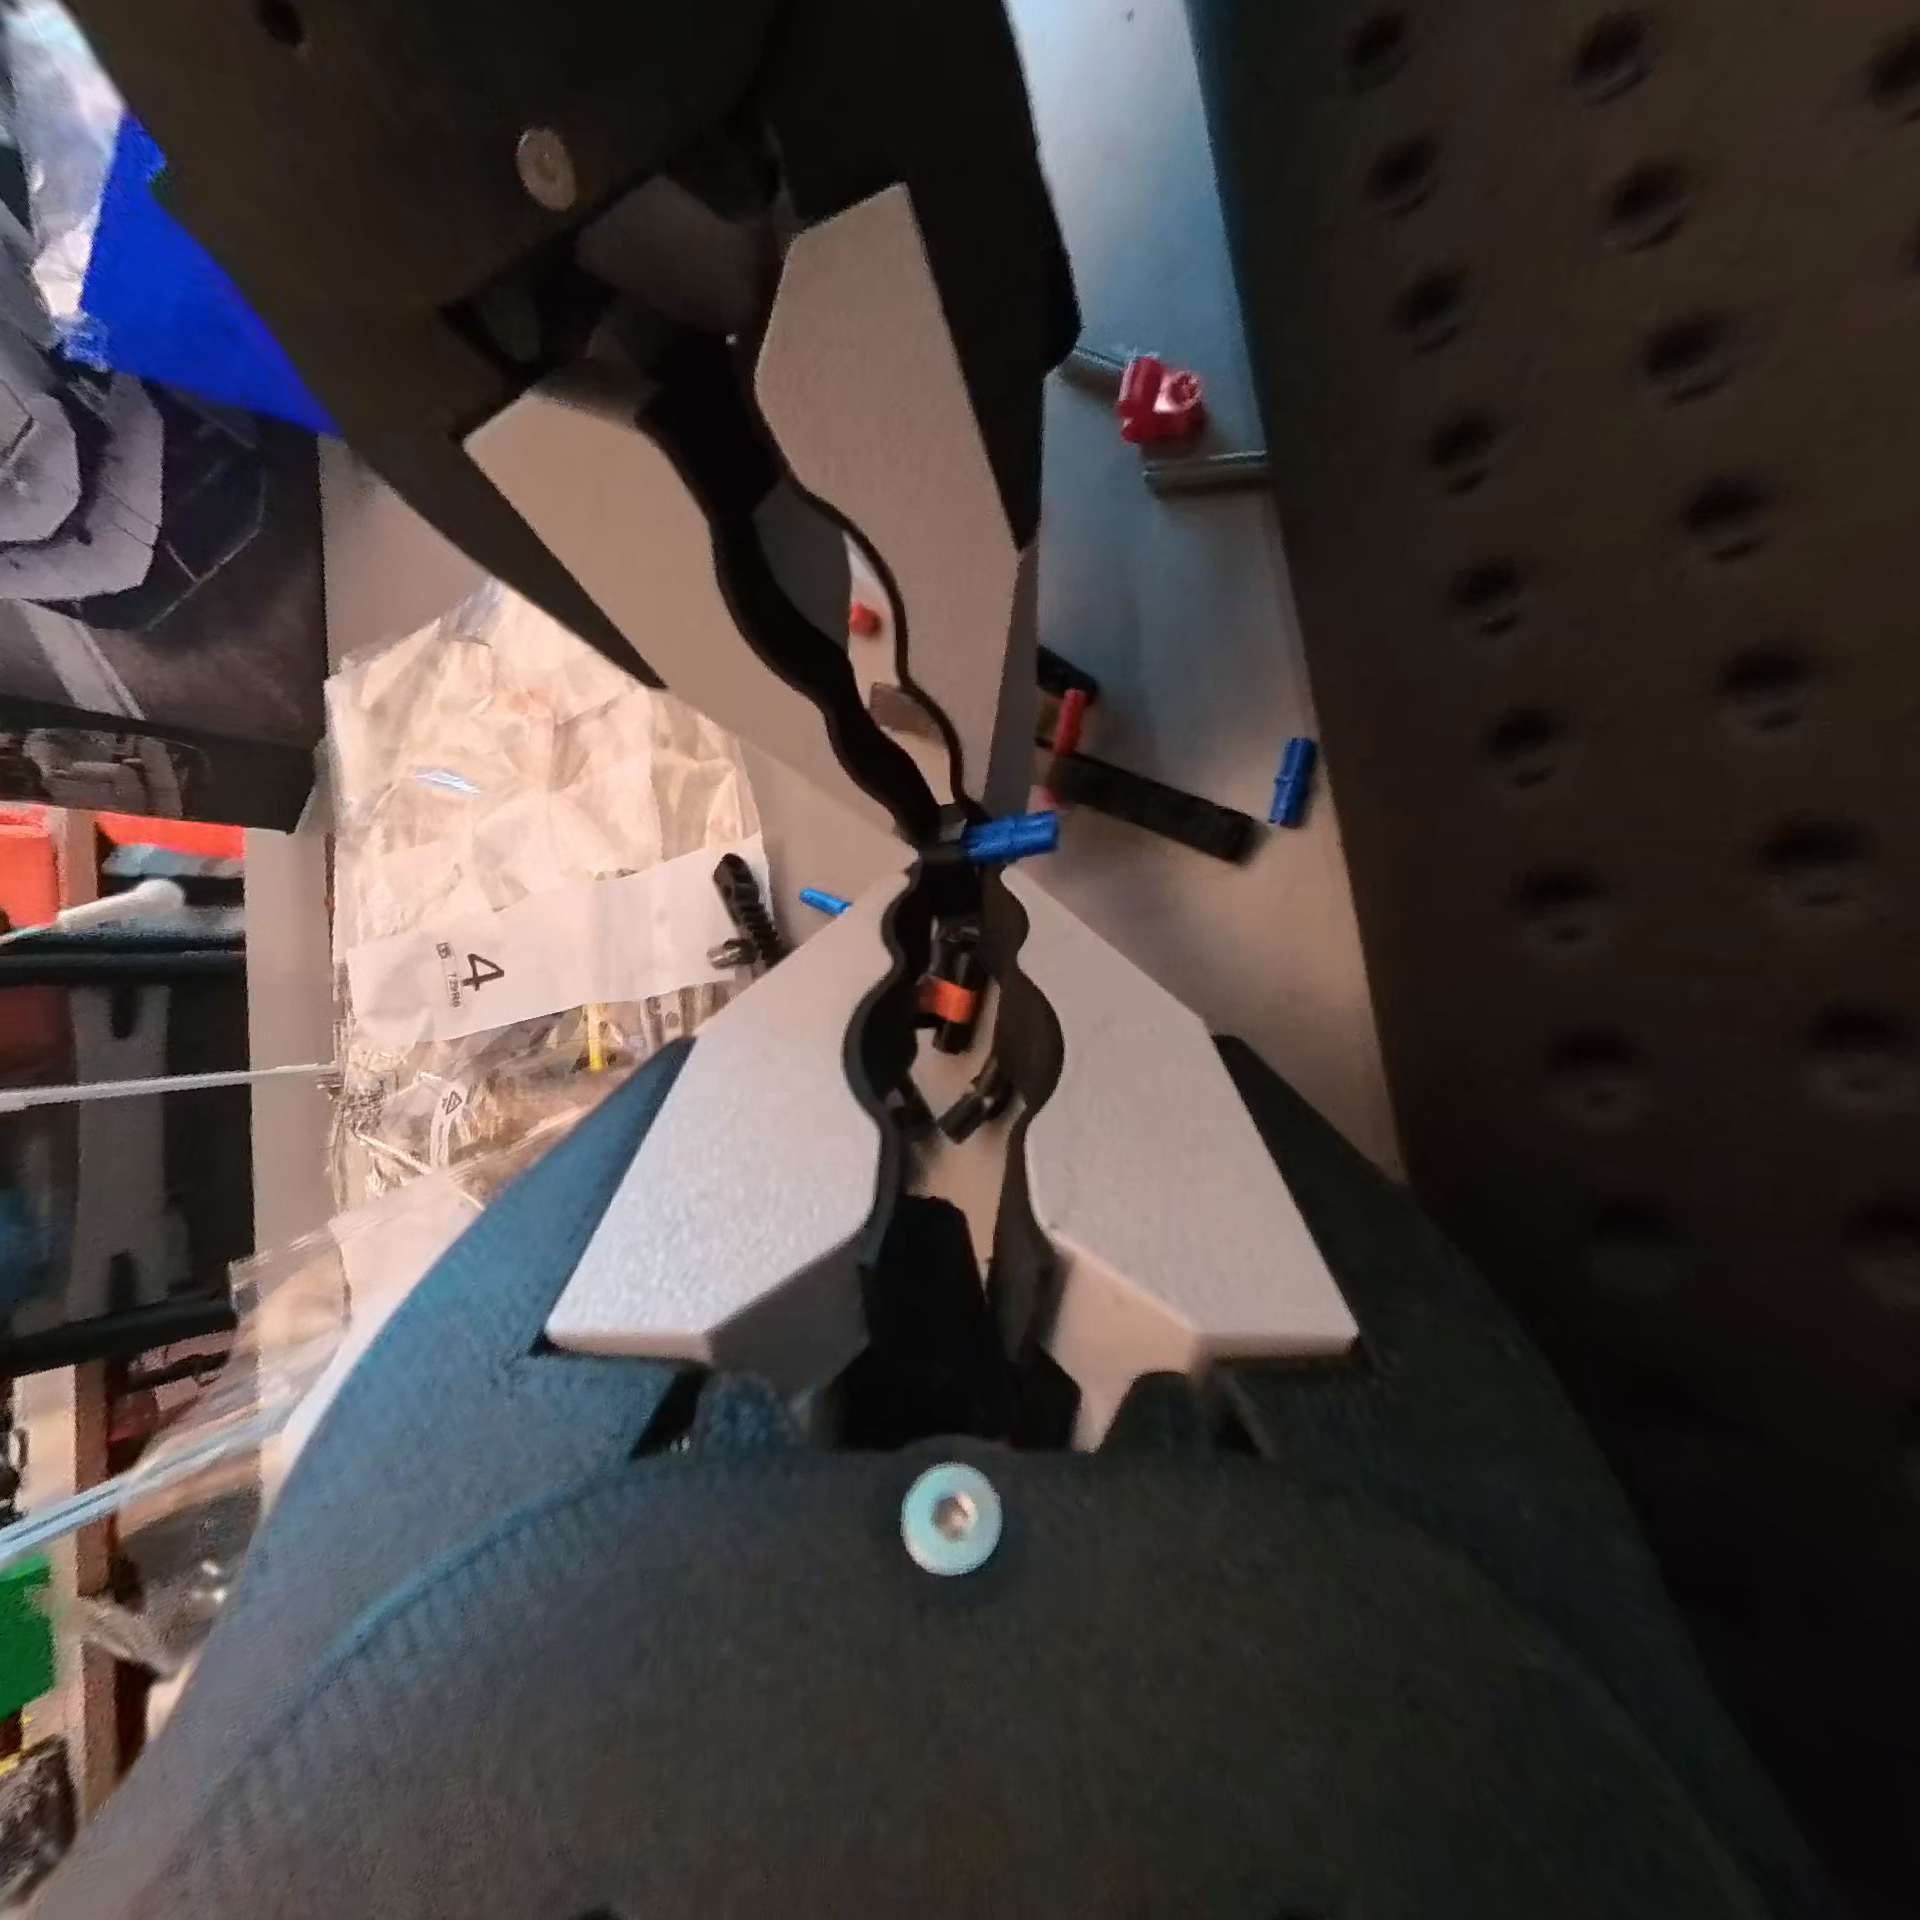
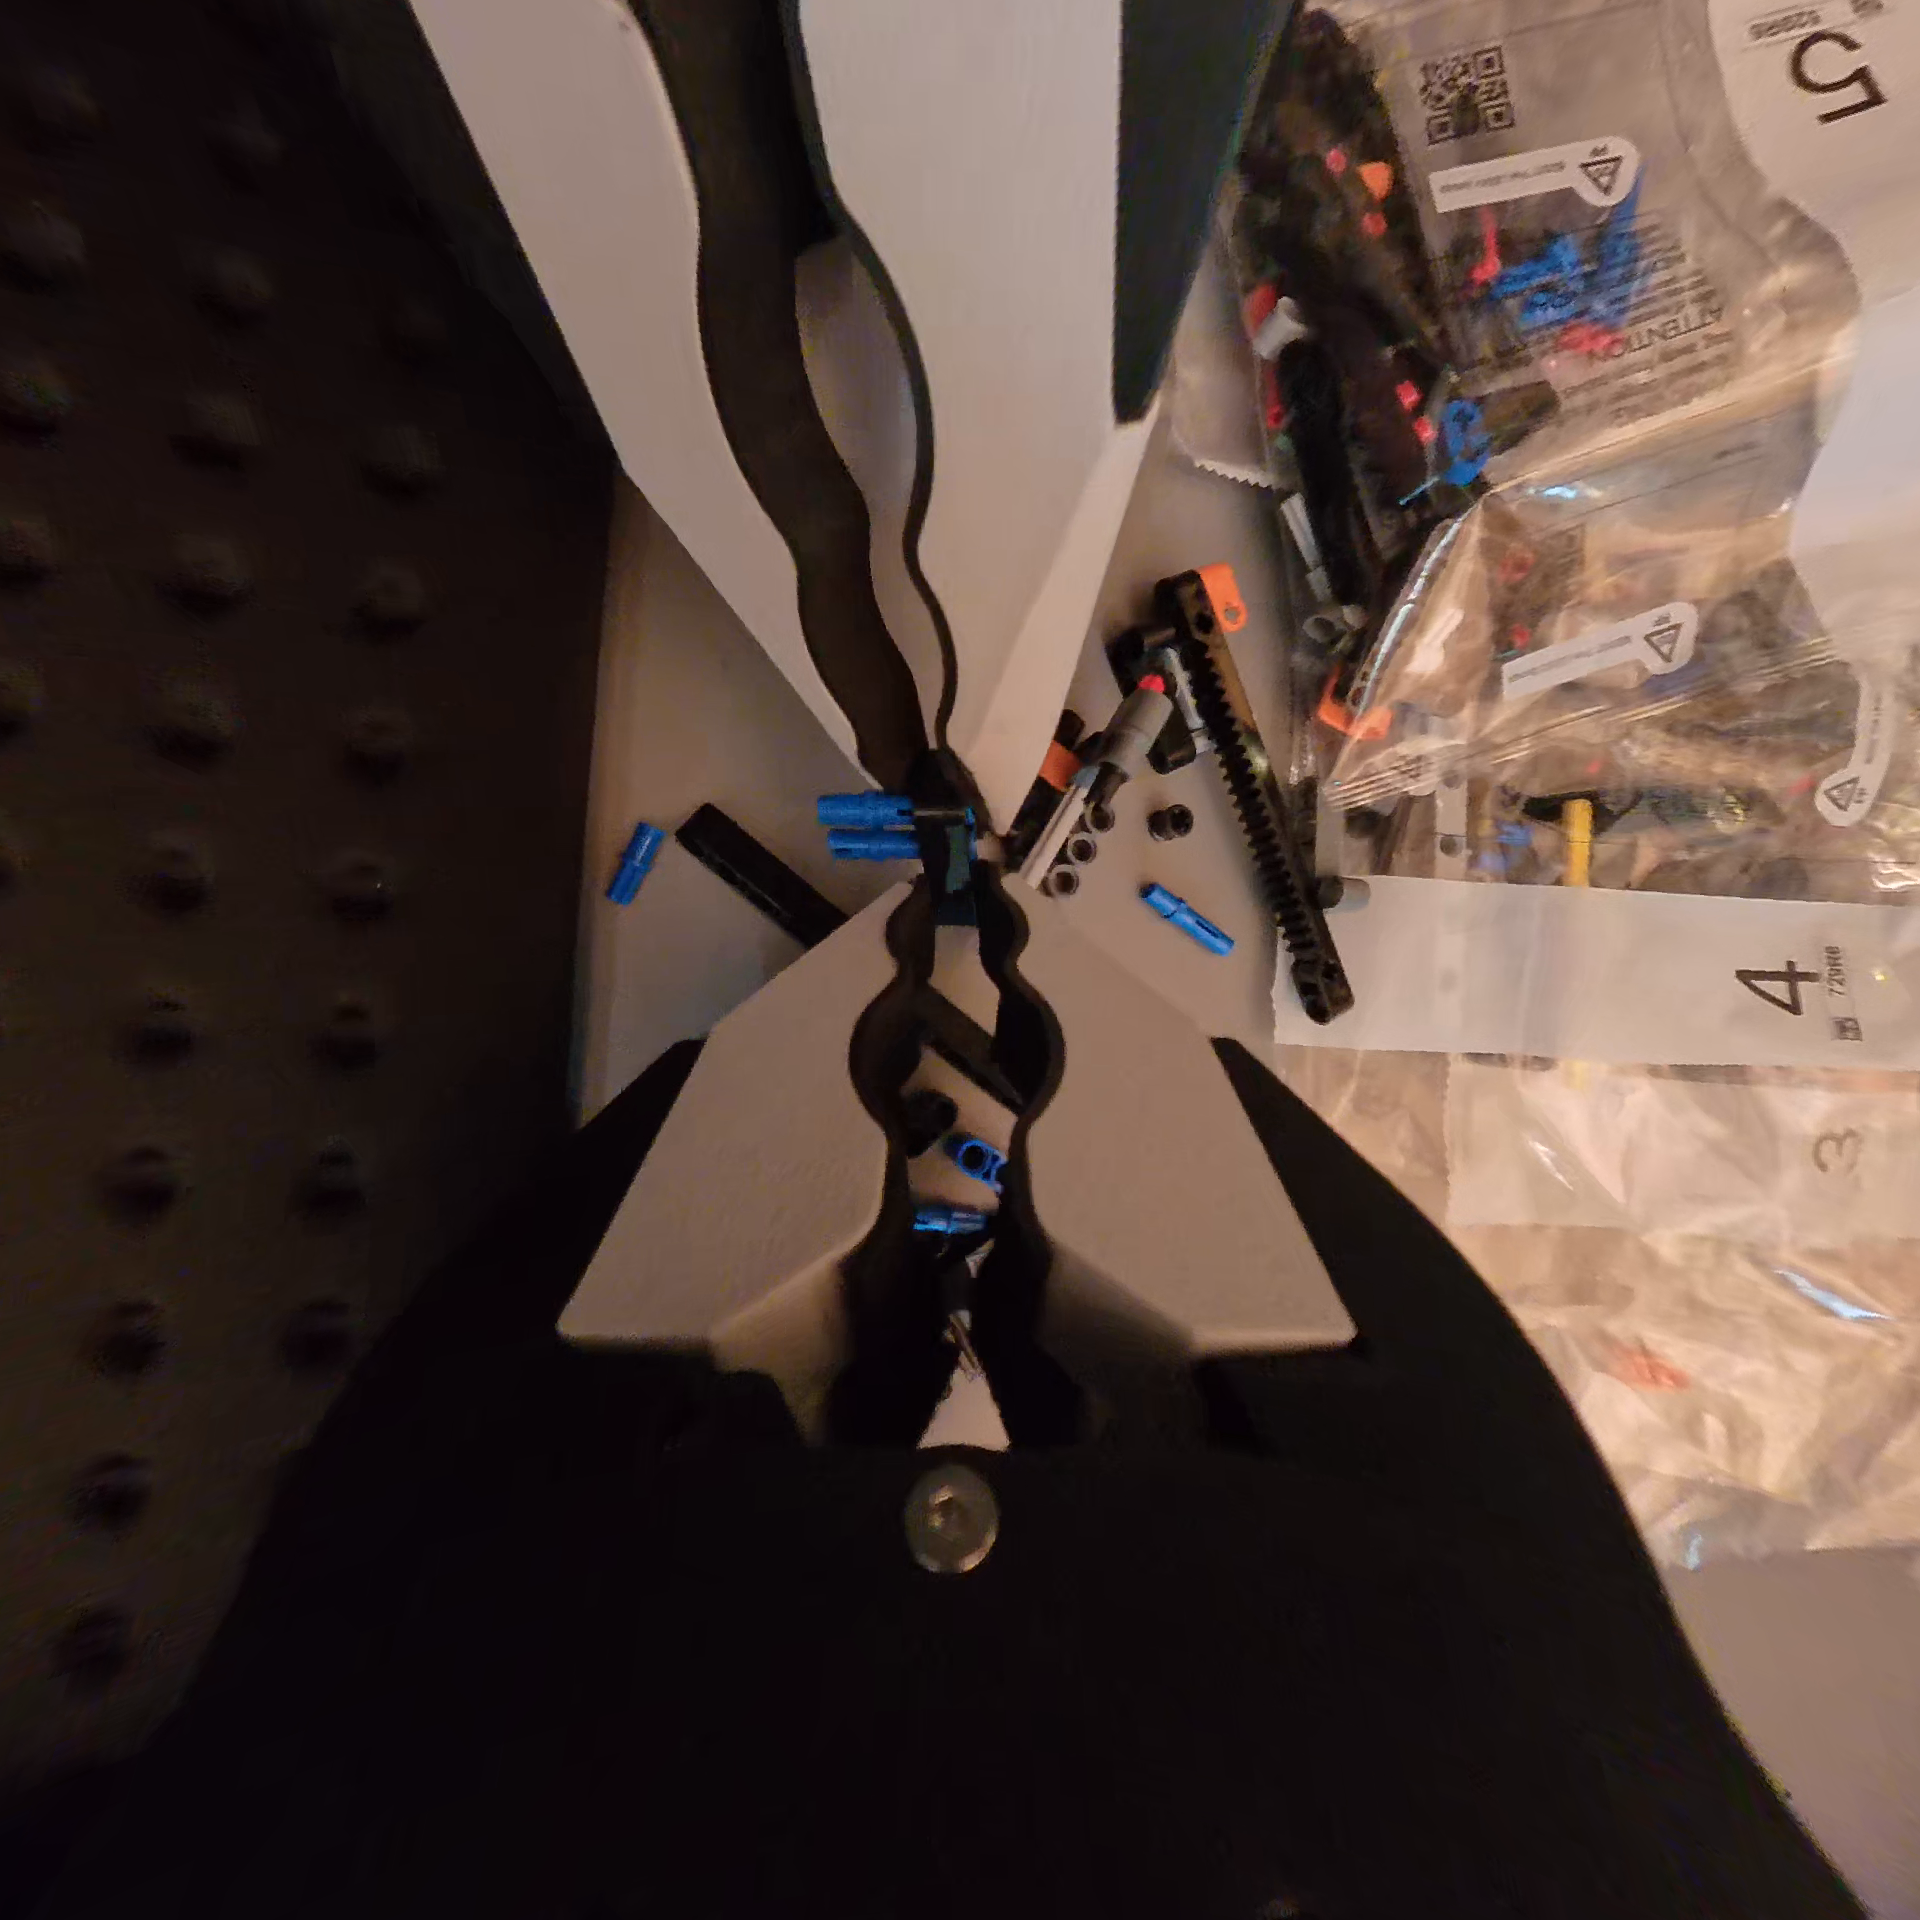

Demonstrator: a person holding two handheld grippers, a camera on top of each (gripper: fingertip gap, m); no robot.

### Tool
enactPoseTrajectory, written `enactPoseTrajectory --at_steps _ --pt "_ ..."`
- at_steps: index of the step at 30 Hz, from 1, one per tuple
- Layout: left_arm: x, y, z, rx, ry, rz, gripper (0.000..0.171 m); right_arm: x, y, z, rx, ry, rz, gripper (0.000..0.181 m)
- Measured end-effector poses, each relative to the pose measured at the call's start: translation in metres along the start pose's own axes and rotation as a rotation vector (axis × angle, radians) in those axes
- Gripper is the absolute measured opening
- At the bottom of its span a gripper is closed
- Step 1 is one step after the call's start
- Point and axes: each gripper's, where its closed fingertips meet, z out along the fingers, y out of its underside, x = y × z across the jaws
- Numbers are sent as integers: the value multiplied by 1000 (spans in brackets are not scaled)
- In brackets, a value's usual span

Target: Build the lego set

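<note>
While both grippers meet tip to tip, a small black piece carrying blue pins (image 2: 868, 826) sits pinched between them.

Left gripper (image 1: 951, 883) and right gripper (image 2: 951, 883) are each closed on that black-and-blue assembly above the white table (image 2: 707, 727). Clear plastic bags (image 2: 1621, 436) at the right hold black, blue, red and orange parts; a toothed black rack (image 2: 1262, 800) and loose blue pin (image 2: 1184, 916) lie just beside them.

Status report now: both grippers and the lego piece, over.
Left gripper, right gripper tip to tip, jaws shut on small black piece with blue pins. Nothing in the way.
</note>
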Motion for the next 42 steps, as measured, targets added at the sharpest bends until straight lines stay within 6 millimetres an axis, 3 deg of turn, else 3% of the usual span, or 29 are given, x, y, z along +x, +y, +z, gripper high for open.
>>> enactPoseTrajectory --at_steps 9,13,16,23,29,35,38,40,42 --pt "-42 4 -10 67 -159 -192 8 43 -12 -26 157 195 122 8" --pt "-54 4 -14 162 -119 -406 9 48 -20 -35 208 244 95 14" --pt "-65 5 -20 230 -112 -551 8 51 -27 -37 217 307 40 29" --pt "-69 1 -21 342 -1 -766 9 63 -36 -44 209 462 -33 9" --pt "-70 0 -23 412 84 -900 9 65 -41 -48 197 526 -89 7" --pt "-68 0 -22 414 111 -909 10 64 -41 -47 180 525 -95 4" --pt "-70 -4 -26 446 92 -874 13 62 -44 -53 274 437 17 3" --pt "-76 -3 -31 458 52 -851 29 59 -49 -59 378 345 103 3" --pt "-76 -10 -36 504 59 -825 27 57 -53 -65 456 265 181 3"
